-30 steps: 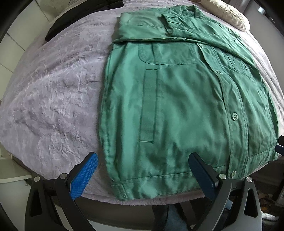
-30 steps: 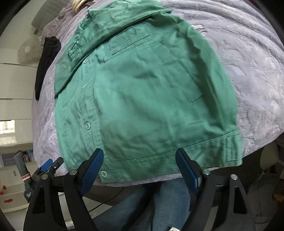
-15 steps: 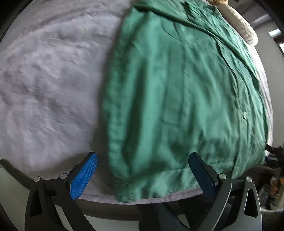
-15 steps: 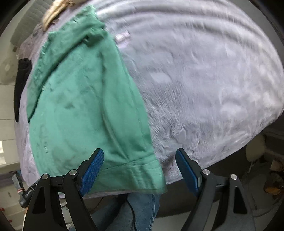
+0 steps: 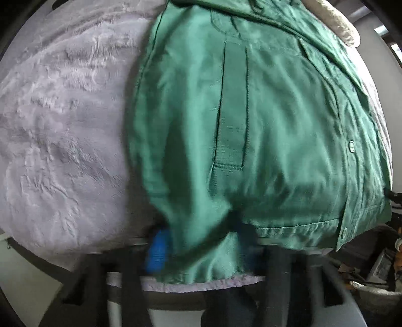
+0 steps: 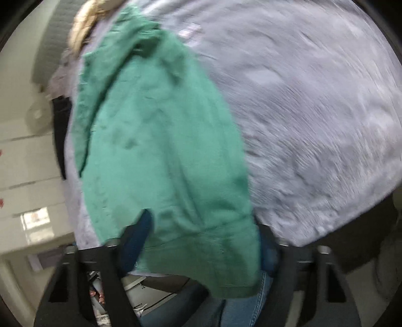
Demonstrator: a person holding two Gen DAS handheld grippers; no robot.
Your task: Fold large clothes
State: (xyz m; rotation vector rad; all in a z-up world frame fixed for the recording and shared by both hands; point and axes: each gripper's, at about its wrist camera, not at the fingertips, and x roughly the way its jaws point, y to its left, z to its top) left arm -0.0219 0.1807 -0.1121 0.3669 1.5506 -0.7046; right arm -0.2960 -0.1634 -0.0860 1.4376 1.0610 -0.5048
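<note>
A green button-up jacket [image 5: 263, 120] lies front side up on a lilac plush bed cover [image 5: 62, 138]. My left gripper [image 5: 201, 241] is at the jacket's near left hem corner, and the hem bunches between its blue pads [image 5: 158, 251], which have drawn close together on the cloth. My right gripper [image 6: 201, 241] is at the near right hem corner of the jacket [image 6: 160, 156]. The hem drapes between its blue pads [image 6: 135, 239], still wide apart. Both views are blurred by motion.
A cream knitted cushion [image 5: 336, 22] lies past the collar. A dark garment [image 6: 59, 130] lies at the cover's far left edge. The bed cover [image 6: 314, 125] spreads wide to the right of the jacket. The person's jeans [image 6: 251, 301] show below the bed edge.
Both grippers moved out to the hem corners and forward onto the cloth. The left pads have drawn together on the hem. The right pads now straddle the hem.
</note>
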